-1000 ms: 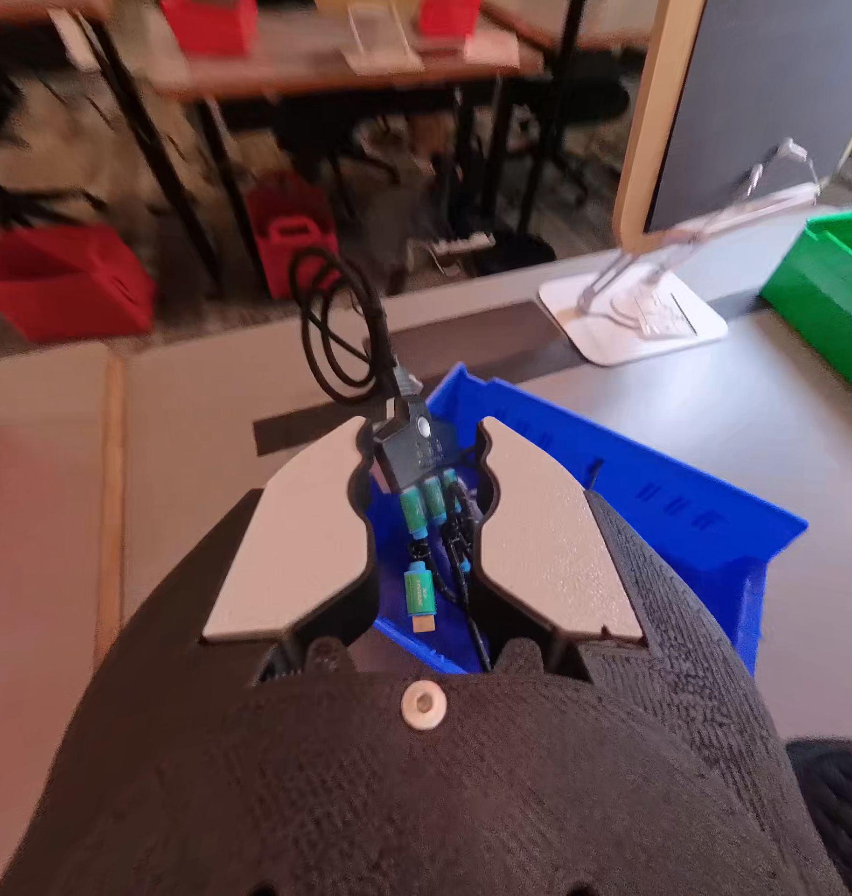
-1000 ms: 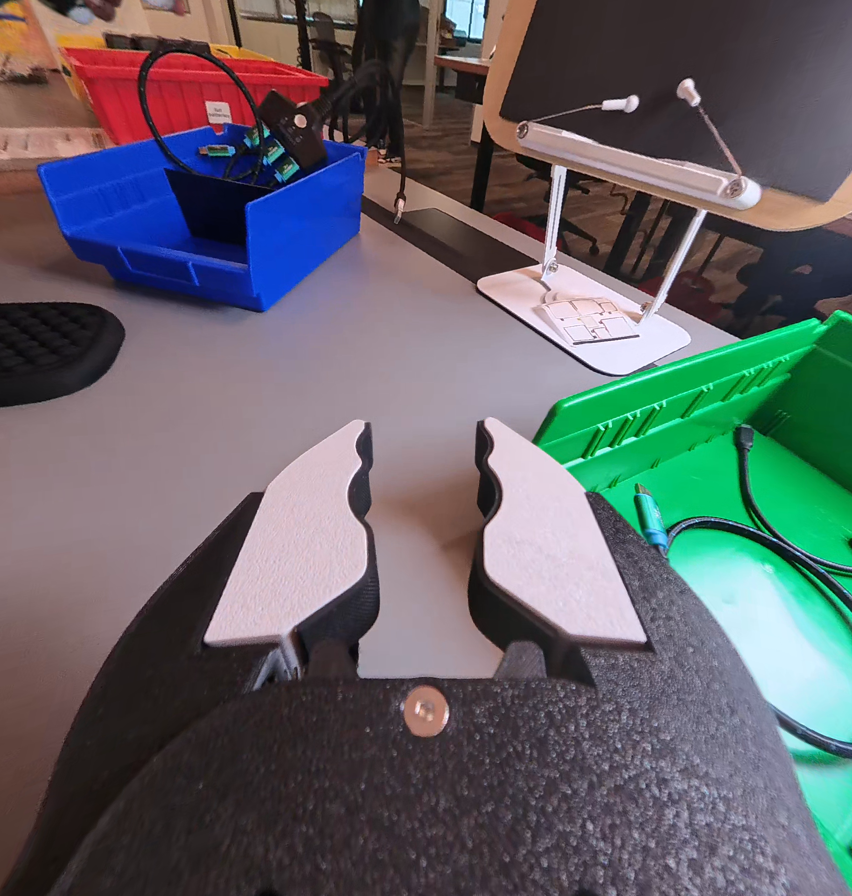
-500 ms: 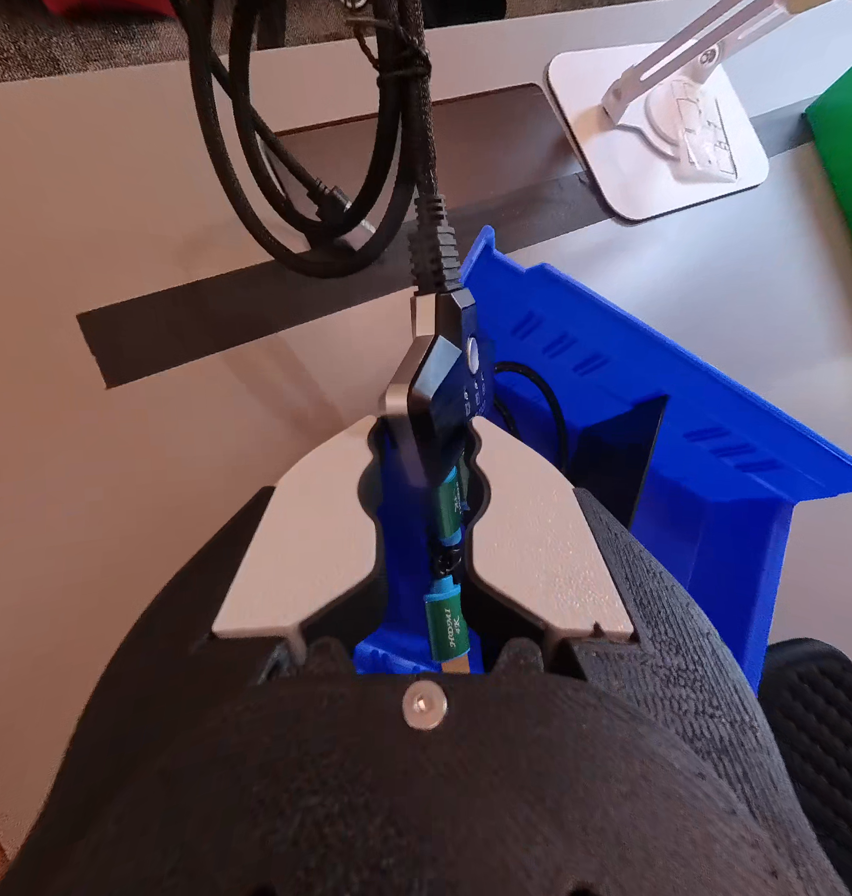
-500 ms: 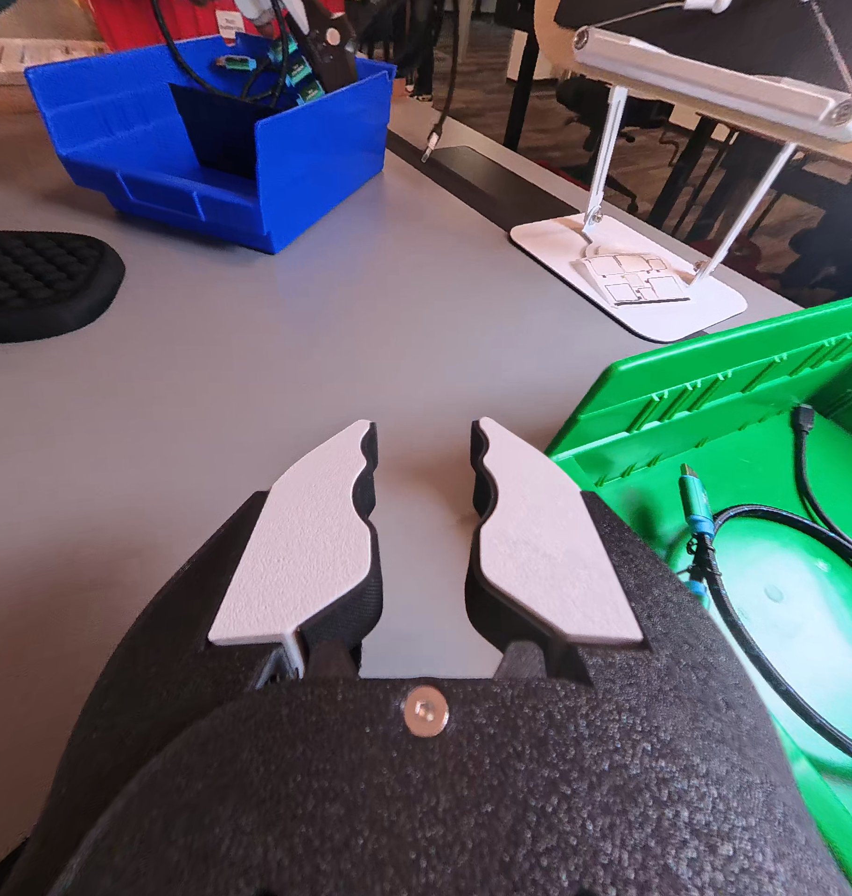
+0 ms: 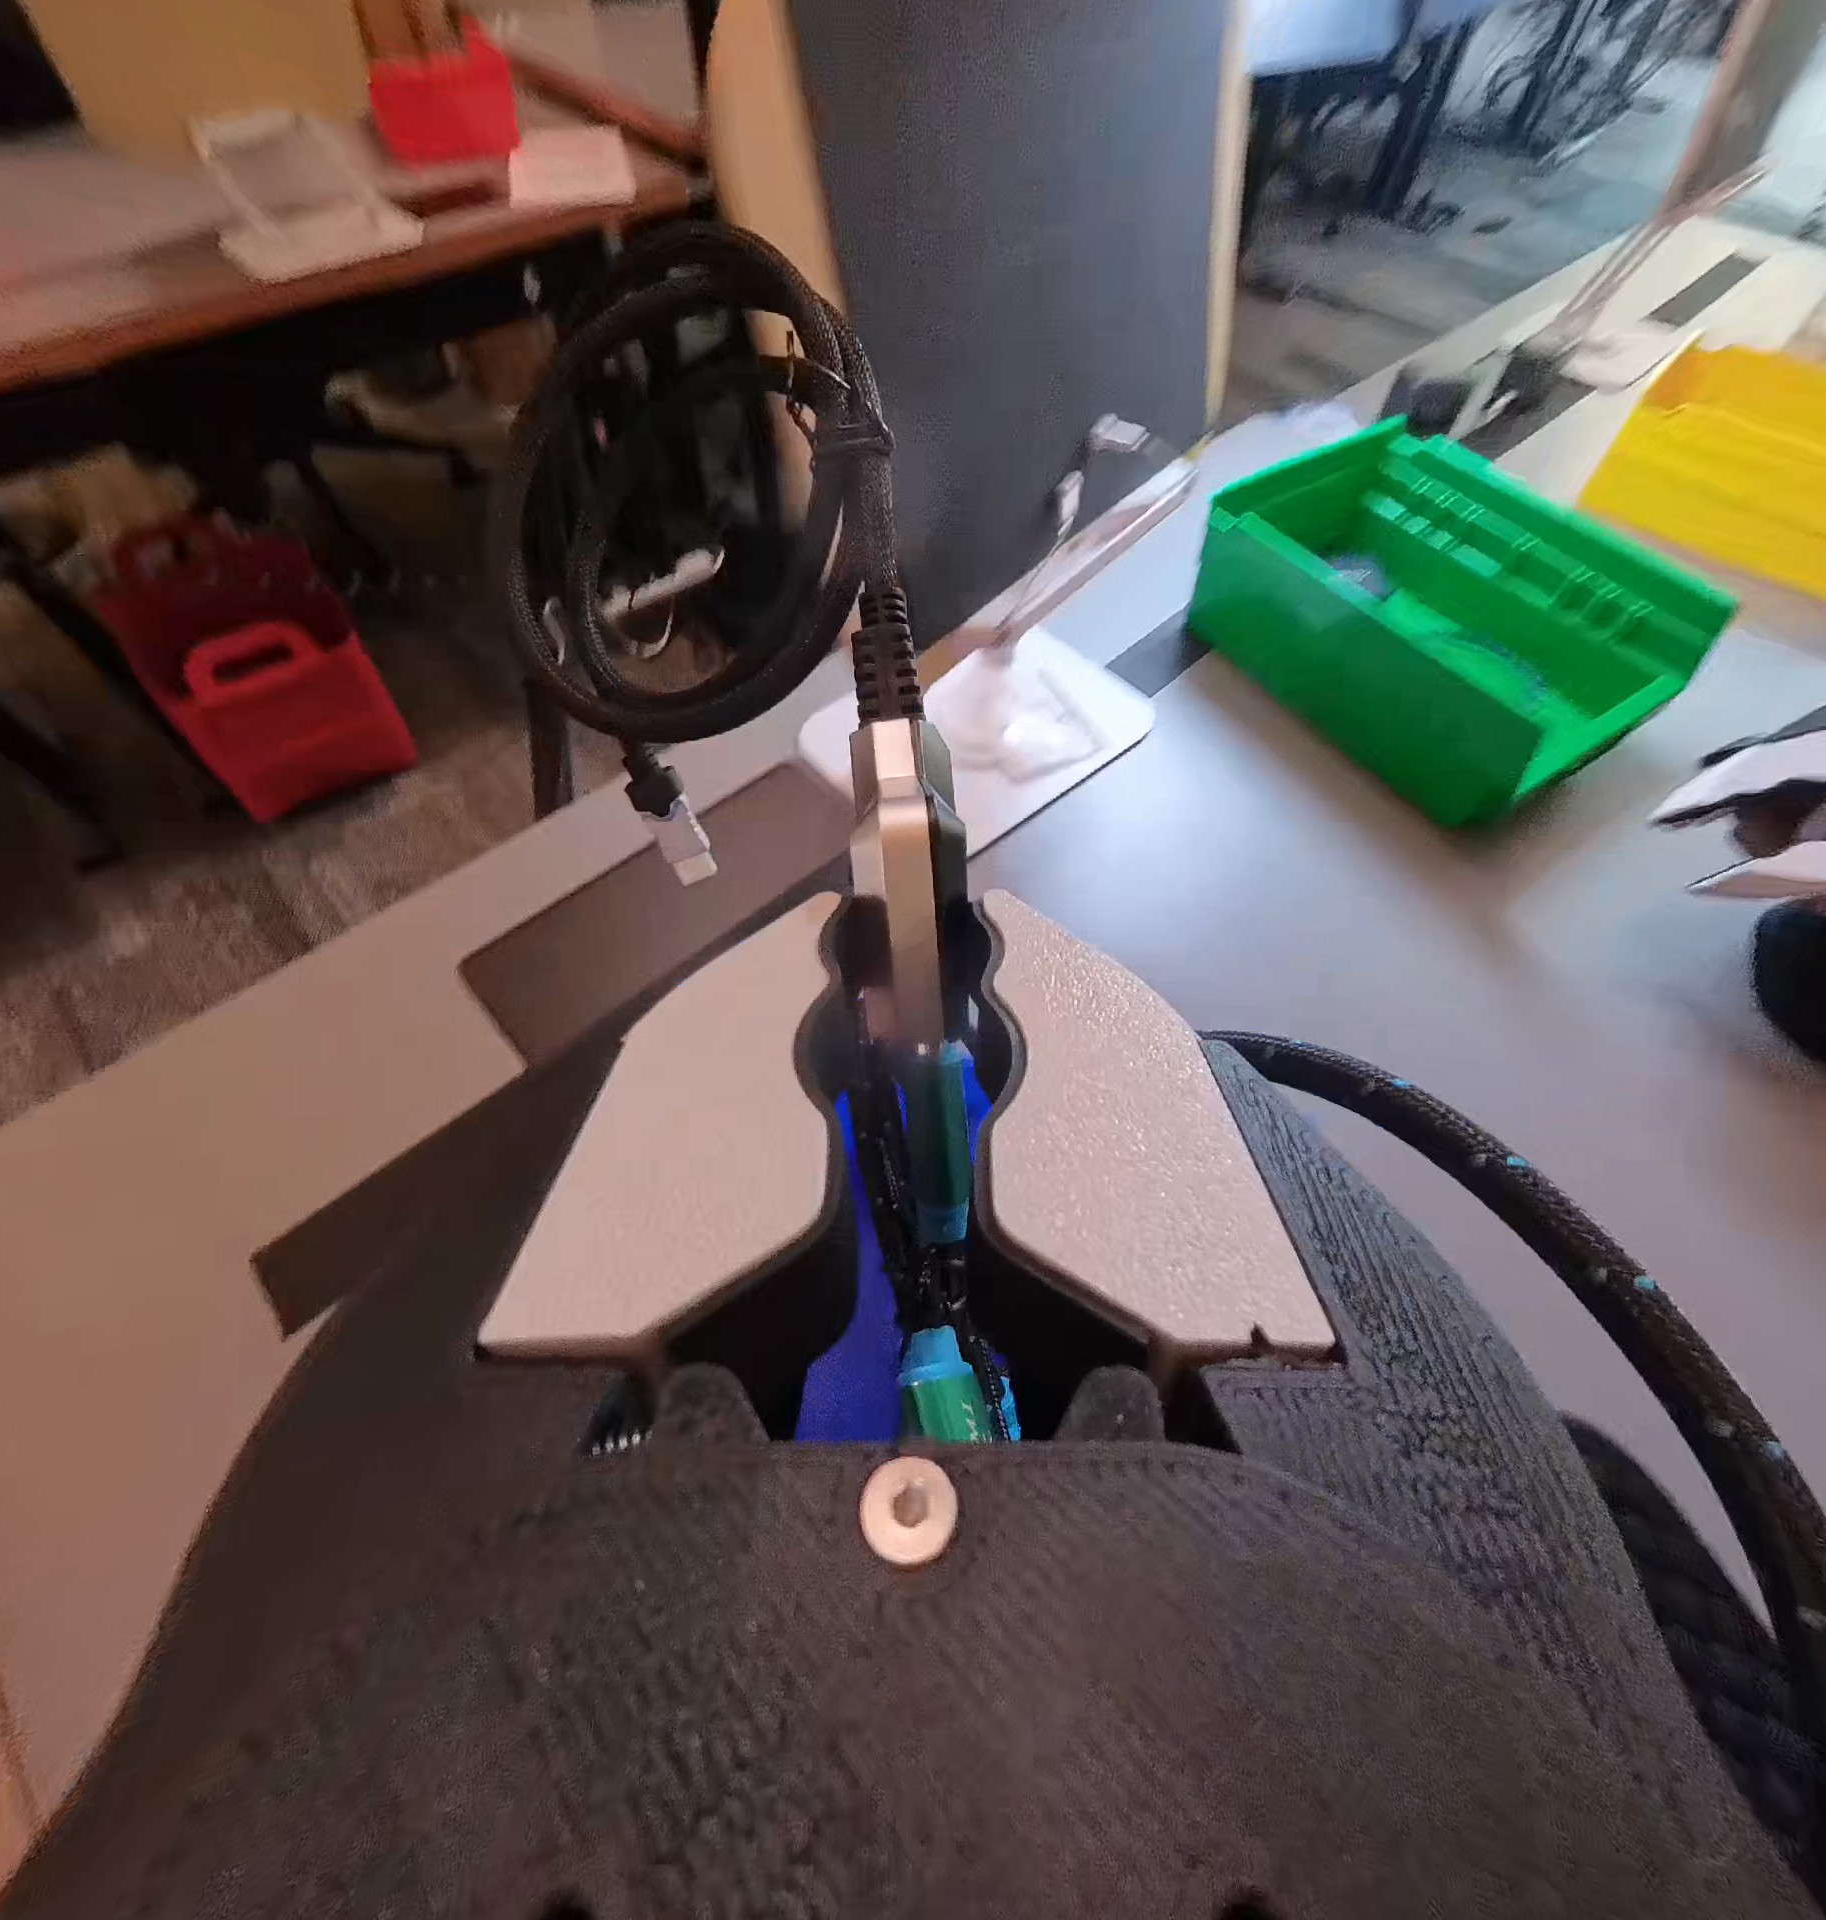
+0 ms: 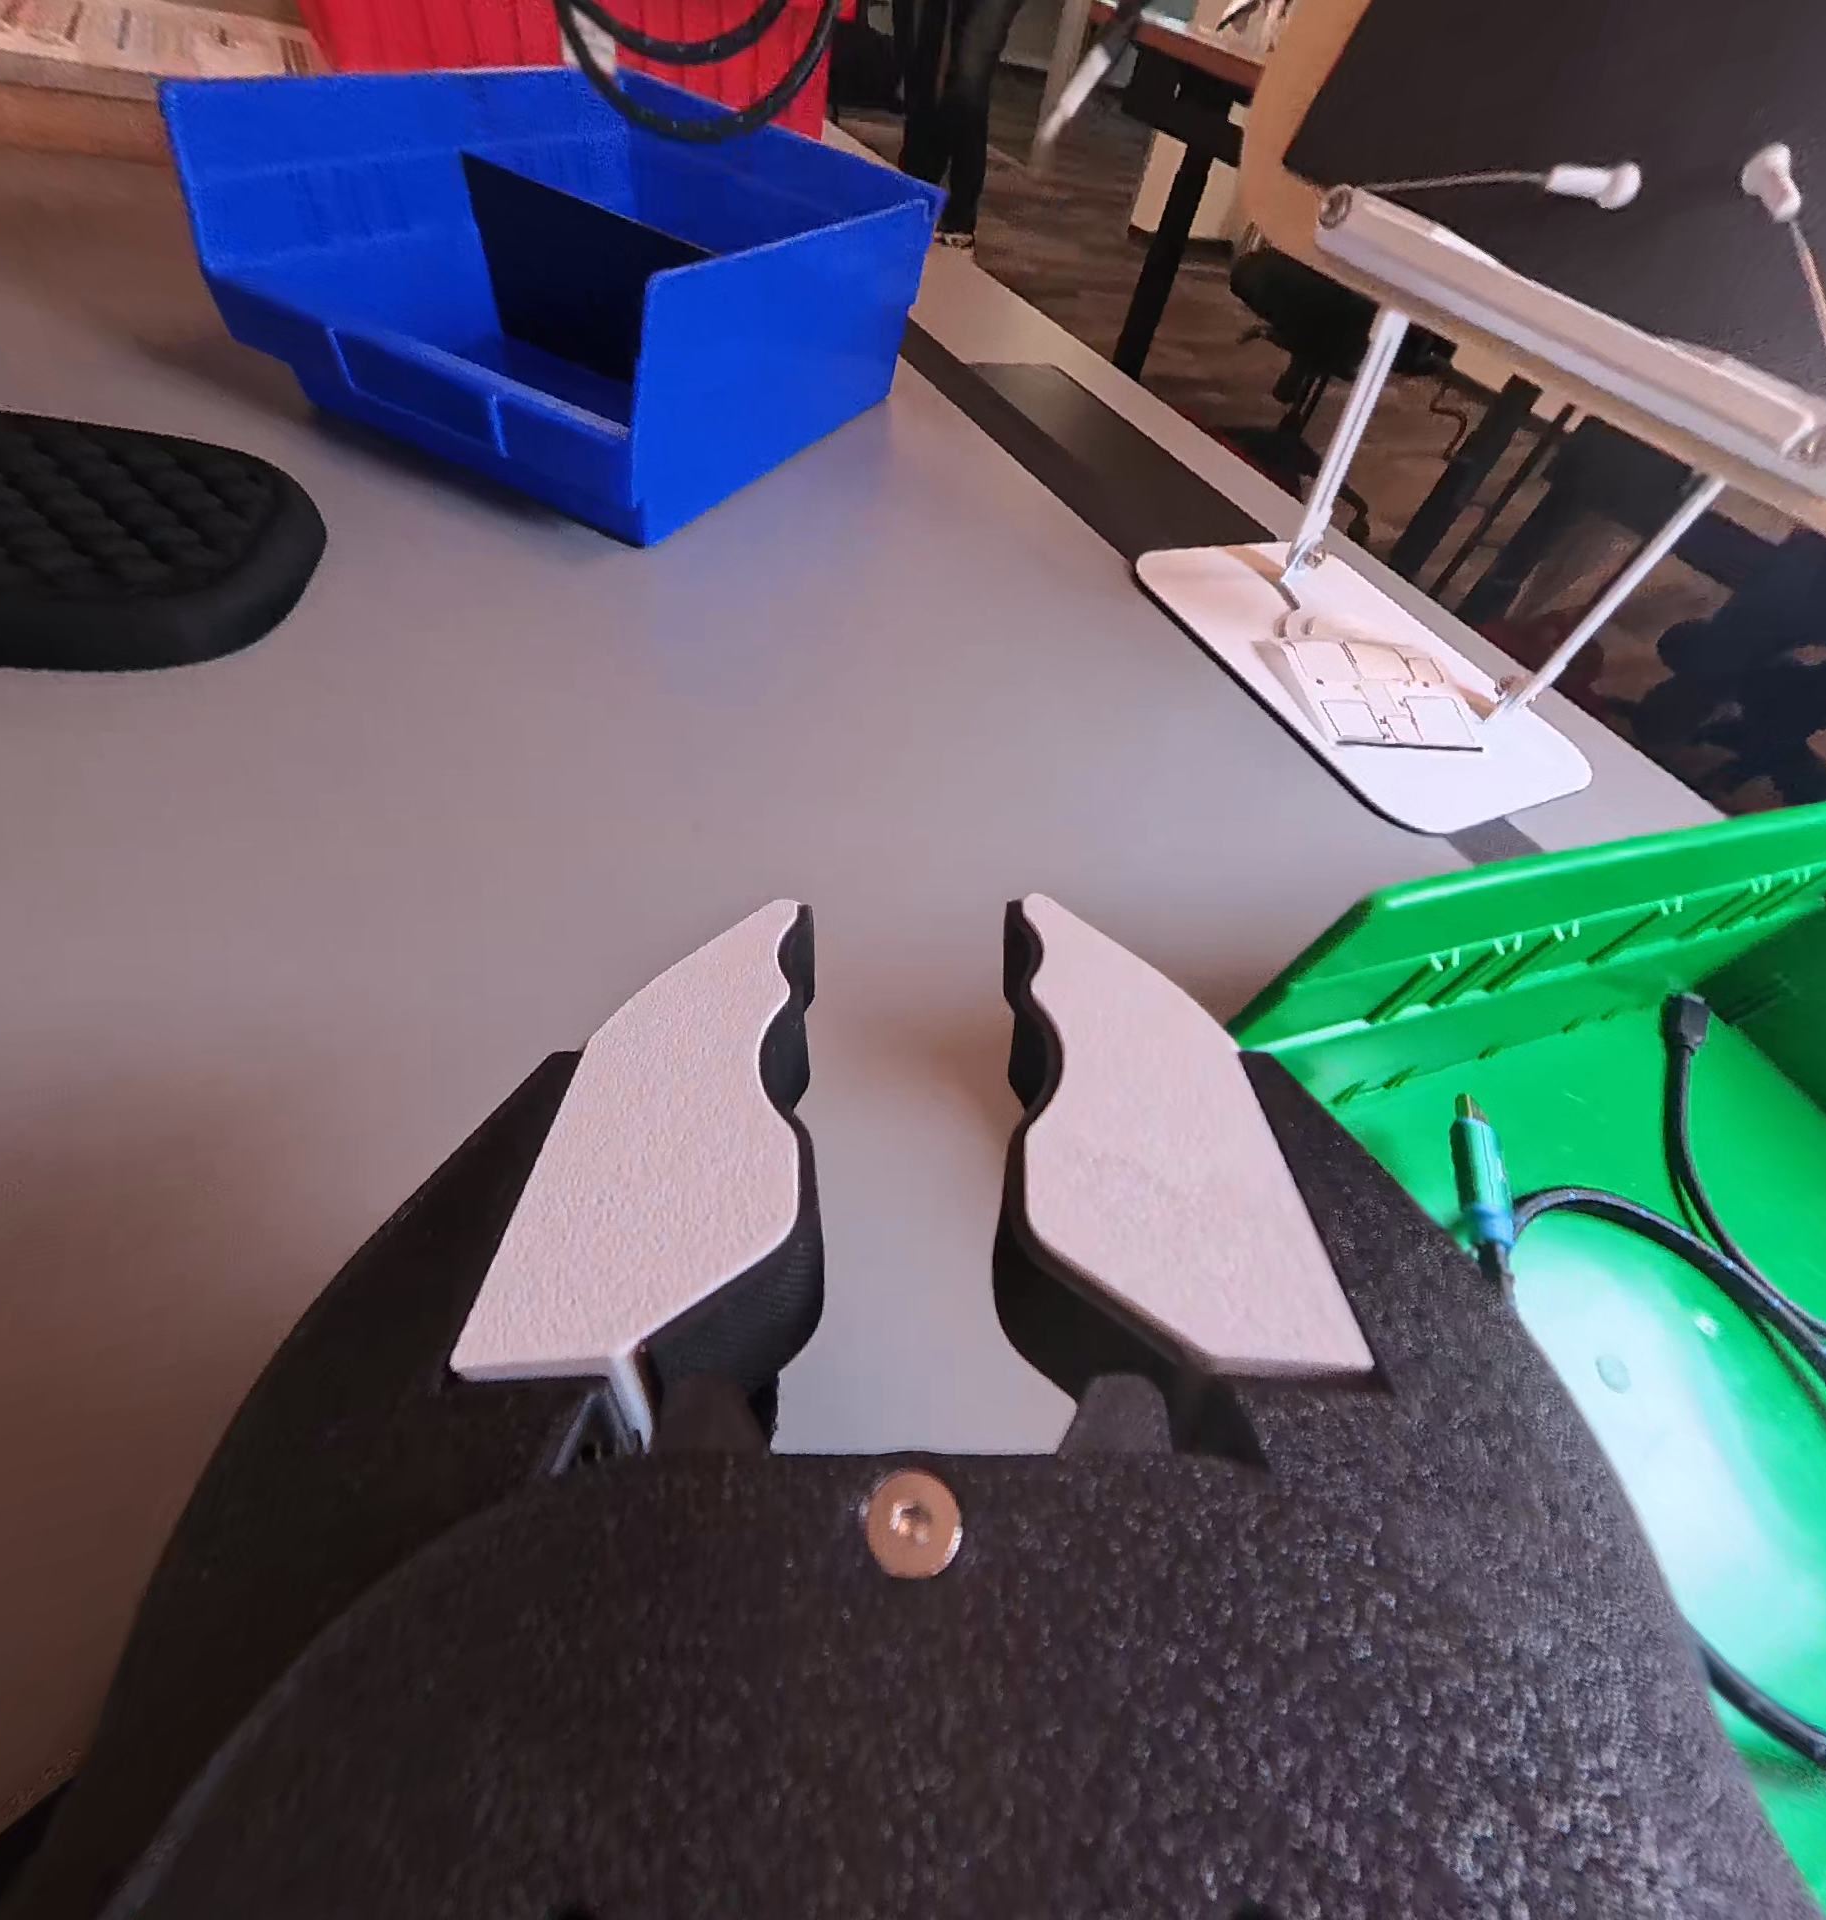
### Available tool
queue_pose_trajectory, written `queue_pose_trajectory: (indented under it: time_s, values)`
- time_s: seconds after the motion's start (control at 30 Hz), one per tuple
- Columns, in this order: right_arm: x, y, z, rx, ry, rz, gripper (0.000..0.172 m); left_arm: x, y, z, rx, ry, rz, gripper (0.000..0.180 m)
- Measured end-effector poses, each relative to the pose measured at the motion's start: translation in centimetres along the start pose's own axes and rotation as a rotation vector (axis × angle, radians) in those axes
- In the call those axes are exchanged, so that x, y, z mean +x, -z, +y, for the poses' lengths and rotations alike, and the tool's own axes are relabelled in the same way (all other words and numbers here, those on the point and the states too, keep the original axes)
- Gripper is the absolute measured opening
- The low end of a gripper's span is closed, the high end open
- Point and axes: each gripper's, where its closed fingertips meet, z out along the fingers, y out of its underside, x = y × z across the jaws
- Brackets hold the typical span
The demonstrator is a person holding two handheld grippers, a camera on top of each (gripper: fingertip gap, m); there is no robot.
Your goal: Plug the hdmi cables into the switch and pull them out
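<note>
Left gripper (image 5: 907,914) had narrowed onto the grey hub (image 5: 904,831), lifting it and its cables clear of the blue bin (image 6: 535,301). Right gripper (image 6: 909,935) stayed wide, bare, beside the green bin (image 6: 1511,935) near the table's (image 6: 576,779) far edge.

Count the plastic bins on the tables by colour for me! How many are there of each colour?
Blue bin: 1
Green bin: 1
Yellow bin: 1
Red bin: 1, blurry, on the far table
Total: 4
</note>
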Motion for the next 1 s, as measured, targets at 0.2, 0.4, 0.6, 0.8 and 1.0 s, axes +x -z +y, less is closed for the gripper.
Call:
queue_pose_trajectory:
  time_s: [0.2, 0.4, 0.6, 0.8, 1.0]
  values:
    - [-1.6, -0.4, -3.5, 0.02, 0.191, 0.032, 0.035, 11.5, 2.1, -6.0, 0.227, -0.041, 0.216, 0.019]
    - [-1.2, 0.9, -9.5, 0.108, 0.566, 0.255, 0.035, 24.7, -0.3, -3.4, 0.302, -0.017, 0.595, 0.019]
    - [-2.7, 2.0, -12.2, 0.284, 1.179, 0.581, 0.046, 33.7, -5.4, 2.7, 0.246, 0.147, 0.915, 0.019]
    - [-5.7, 0.2, -11.2, 0.32, 1.327, 0.608, 0.06, 35.3, -10.3, 6.3, 0.162, 0.457, 1.048, 0.019]
    - [-6.6, -1.5, -9.6, 0.299, 1.396, 0.537, 0.055, 34.3, -12.9, 8.5, 0.107, 0.614, 1.008, 0.019]
